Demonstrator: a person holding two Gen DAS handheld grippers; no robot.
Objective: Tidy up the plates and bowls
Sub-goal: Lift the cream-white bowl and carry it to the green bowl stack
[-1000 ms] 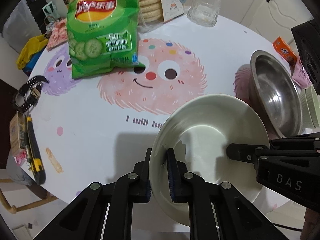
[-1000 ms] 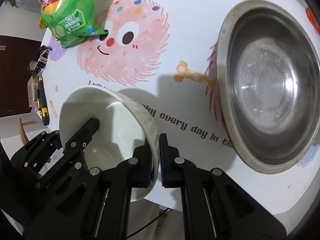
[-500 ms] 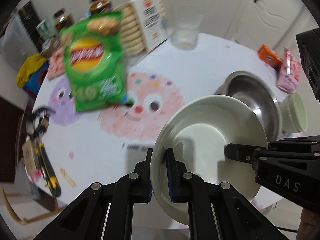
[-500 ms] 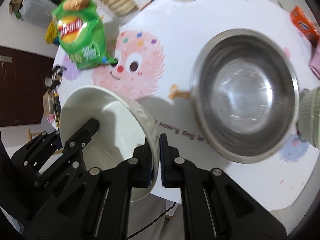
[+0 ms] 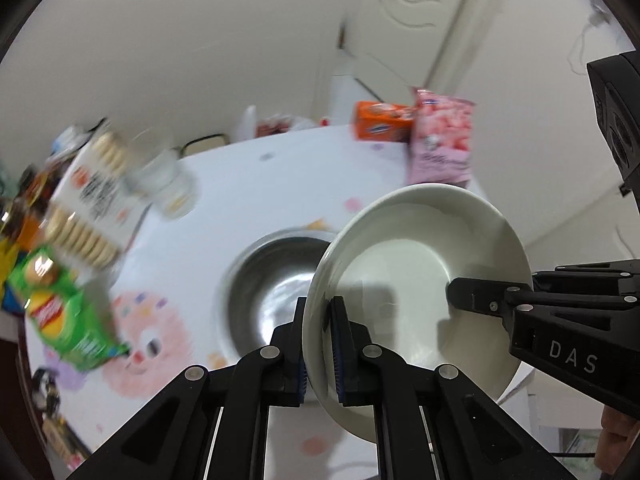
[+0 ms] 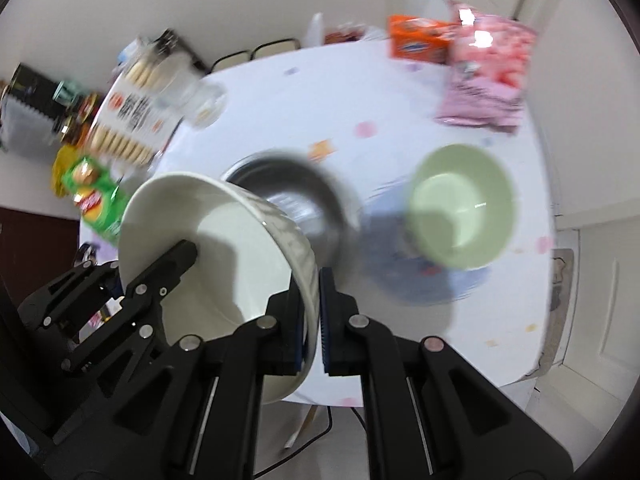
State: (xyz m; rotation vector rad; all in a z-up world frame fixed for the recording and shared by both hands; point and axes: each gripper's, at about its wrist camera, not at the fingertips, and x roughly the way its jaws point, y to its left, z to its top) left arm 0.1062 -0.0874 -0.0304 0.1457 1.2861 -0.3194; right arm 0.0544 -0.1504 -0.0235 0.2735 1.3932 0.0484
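Note:
Both grippers hold one white ceramic bowl in the air above the table. My left gripper is shut on its left rim. My right gripper is shut on the opposite rim; the bowl also shows in the right wrist view. A steel bowl sits on the table just beyond and below the white bowl, partly hidden by it; it also shows in the right wrist view. A pale green bowl stands on a blue plate to the right of the steel bowl.
A white round table carries a green chip bag, a biscuit box, a glass, an orange box and a pink snack bag. The table edge is near on the right.
Both grippers have lifted the white bowl higher and carried it right, toward the steel bowl. The views tilted up; the green bowl and far wall came into sight.

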